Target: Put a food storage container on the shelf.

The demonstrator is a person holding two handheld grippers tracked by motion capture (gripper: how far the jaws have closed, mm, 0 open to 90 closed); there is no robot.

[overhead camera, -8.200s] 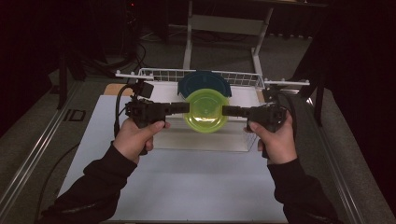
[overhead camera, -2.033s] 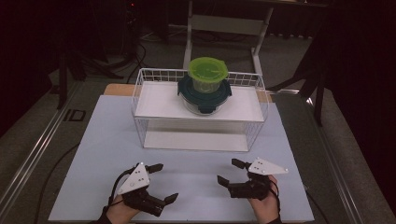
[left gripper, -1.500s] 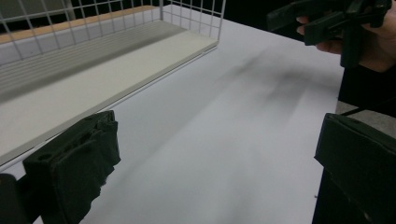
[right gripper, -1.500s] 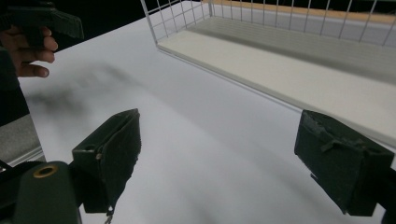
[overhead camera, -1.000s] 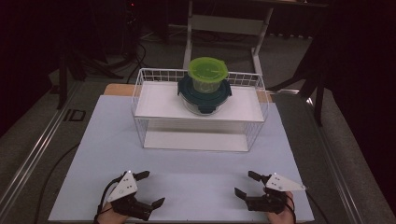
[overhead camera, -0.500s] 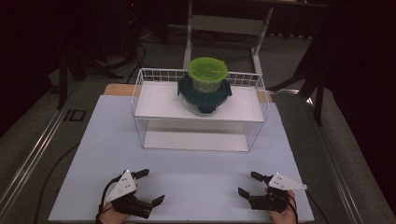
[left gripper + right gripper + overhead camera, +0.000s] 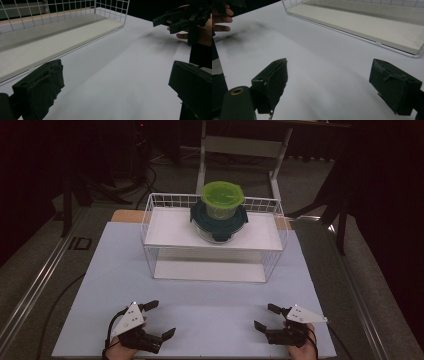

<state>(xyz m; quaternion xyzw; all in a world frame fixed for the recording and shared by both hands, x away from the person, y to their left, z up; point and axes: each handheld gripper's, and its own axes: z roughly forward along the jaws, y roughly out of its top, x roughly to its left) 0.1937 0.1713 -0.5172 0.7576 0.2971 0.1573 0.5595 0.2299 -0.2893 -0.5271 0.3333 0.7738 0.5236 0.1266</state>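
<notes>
the fingers of the left gripper (image 7: 159, 319) stand wide apart with nothing between them, low over the near edge of the white bench (image 7: 210, 320). the fingers of the right gripper (image 7: 263, 316) are spread just as wide and hold nothing either. the two grippers sit well apart from each other, each gripped by a hand at the bottom of the high view.

well beyond both sets of fingers, toward the far side of the bench, stands a white wire rack (image 7: 150, 220) with a flat shelf on top and a pale board at its base. on the shelf rests a dark teal container (image 7: 218, 222), and a green container (image 7: 222, 200) with a bright green lid sits stacked on top of it, upright.

in the left gripper view the rack's base board (image 7: 50, 45) lies ahead and to the left of the fingers (image 7: 40, 85), and the other gripper (image 7: 180, 20) shows far off at upper right. in the right gripper view the board (image 7: 367, 27) lies ahead of the fingers (image 7: 272, 80), apart from them.
</notes>
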